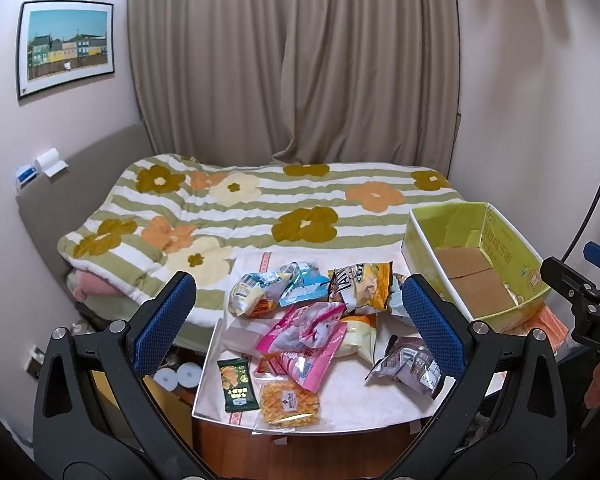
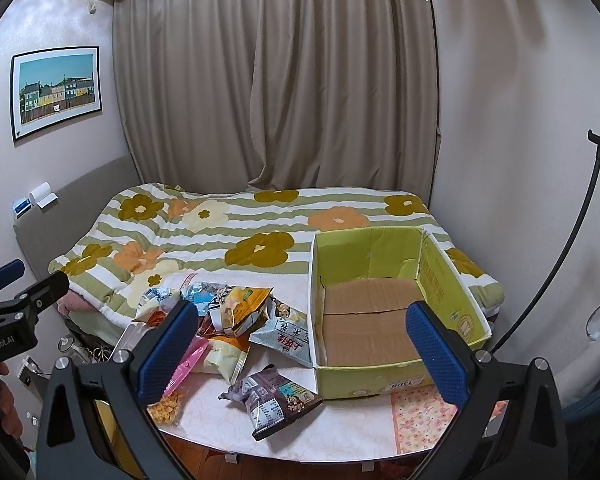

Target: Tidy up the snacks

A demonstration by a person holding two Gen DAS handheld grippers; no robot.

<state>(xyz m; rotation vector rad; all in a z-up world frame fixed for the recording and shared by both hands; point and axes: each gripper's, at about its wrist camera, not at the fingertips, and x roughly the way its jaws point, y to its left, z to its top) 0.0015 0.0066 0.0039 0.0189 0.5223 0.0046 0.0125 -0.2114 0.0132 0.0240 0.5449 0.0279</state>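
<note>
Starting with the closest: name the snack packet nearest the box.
The pale blue packet: it lies against the green box, while the dark purple packet lies apart.

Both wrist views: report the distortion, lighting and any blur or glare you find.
Left wrist view: strong fisheye bending, dark corners; the curtain bows outward; soft even light; the snack pile reads sharp, no obvious glare. Right wrist view: same barrel warp; the green box walls curve; its cardboard floor is evenly lit, faint shadow inside; edges softer.
</note>
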